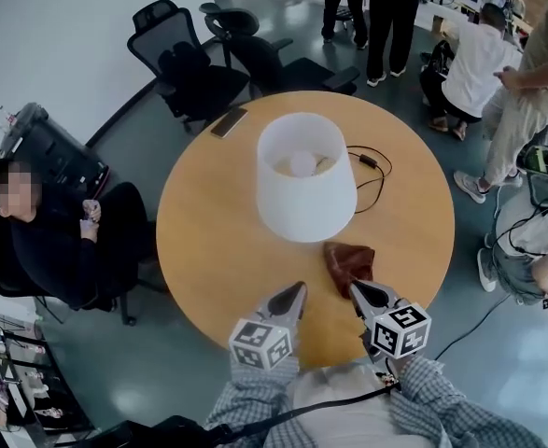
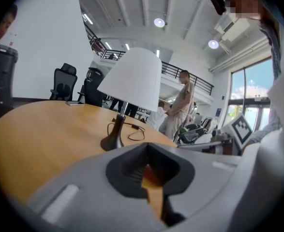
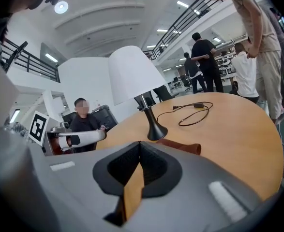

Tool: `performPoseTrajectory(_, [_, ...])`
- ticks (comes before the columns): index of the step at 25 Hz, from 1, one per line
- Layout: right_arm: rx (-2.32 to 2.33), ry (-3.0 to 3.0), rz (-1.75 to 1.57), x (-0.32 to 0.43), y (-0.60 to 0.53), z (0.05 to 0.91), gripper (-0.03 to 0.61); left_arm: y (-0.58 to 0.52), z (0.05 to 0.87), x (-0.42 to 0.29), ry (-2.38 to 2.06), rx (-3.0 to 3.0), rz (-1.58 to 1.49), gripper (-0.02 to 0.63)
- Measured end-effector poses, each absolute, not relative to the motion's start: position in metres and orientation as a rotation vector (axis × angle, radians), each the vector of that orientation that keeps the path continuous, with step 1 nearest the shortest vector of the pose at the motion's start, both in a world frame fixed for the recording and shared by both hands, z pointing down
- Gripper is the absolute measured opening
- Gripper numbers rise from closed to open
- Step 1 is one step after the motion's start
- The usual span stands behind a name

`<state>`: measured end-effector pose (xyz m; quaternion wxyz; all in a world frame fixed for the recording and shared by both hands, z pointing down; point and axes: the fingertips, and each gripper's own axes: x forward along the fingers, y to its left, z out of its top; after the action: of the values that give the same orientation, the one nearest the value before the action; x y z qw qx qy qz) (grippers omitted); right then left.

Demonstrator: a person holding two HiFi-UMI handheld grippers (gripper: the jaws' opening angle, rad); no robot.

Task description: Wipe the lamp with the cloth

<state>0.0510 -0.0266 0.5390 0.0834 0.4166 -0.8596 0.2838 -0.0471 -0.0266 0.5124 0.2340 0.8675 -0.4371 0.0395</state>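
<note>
A lamp with a white shade (image 1: pixel 305 175) stands in the middle of the round wooden table (image 1: pixel 208 231). A crumpled brown cloth (image 1: pixel 350 264) lies on the table just in front of the lamp. My right gripper (image 1: pixel 356 287) is shut and empty, its tip at the cloth's near edge. My left gripper (image 1: pixel 299 289) is also shut and empty, a little left of the cloth. In the right gripper view the cloth (image 3: pixel 180 146) lies beyond the shut jaws, beside the dark lamp base (image 3: pixel 155 129). The left gripper view shows the lamp base (image 2: pixel 113 140) ahead.
The lamp's black cable (image 1: pixel 372 171) trails over the table's far right. A phone (image 1: pixel 229 121) lies at the far left edge. A seated person (image 1: pixel 49 241) is left of the table. Office chairs (image 1: pixel 189 63) and standing people (image 1: pixel 479 63) are behind it.
</note>
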Motion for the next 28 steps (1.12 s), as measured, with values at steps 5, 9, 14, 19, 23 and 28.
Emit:
performPoseTrajectory(5, [1.284, -2.547, 0.806, 0.040, -0.049, 0.527, 0.003, -0.058, 0.507, -0.061, -1.143, 2.370, 0.048, 0.002])
performPoseTrajectory(9, [1.305, -2.529, 0.775, 0.034, -0.056, 0.519, 0.003, -0.077, 0.502, -0.074, -1.152, 2.363, 0.024, 0.002])
performPoseTrajectory(14, [1.288, -2.493, 0.788, 0.034, -0.057, 0.524, 0.003, -0.087, 0.496, -0.071, -1.087, 2.360, -0.049, 0.002])
performPoseTrajectory(19, [1.240, -2.500, 0.749, 0.037, -0.070, 0.523, 0.003, -0.093, 0.479, -0.056, -0.898, 2.375, -0.239, 0.006])
performPoseTrajectory(23, [1.223, -2.505, 0.730, 0.041, -0.081, 0.523, 0.003, -0.095, 0.466, -0.051, -0.778, 2.352, -0.375, 0.174])
performPoseTrajectory(28, [1.186, -2.490, 0.701, 0.047, -0.089, 0.530, 0.003, -0.112, 0.440, -0.051, -0.761, 2.239, -0.571, 0.207])
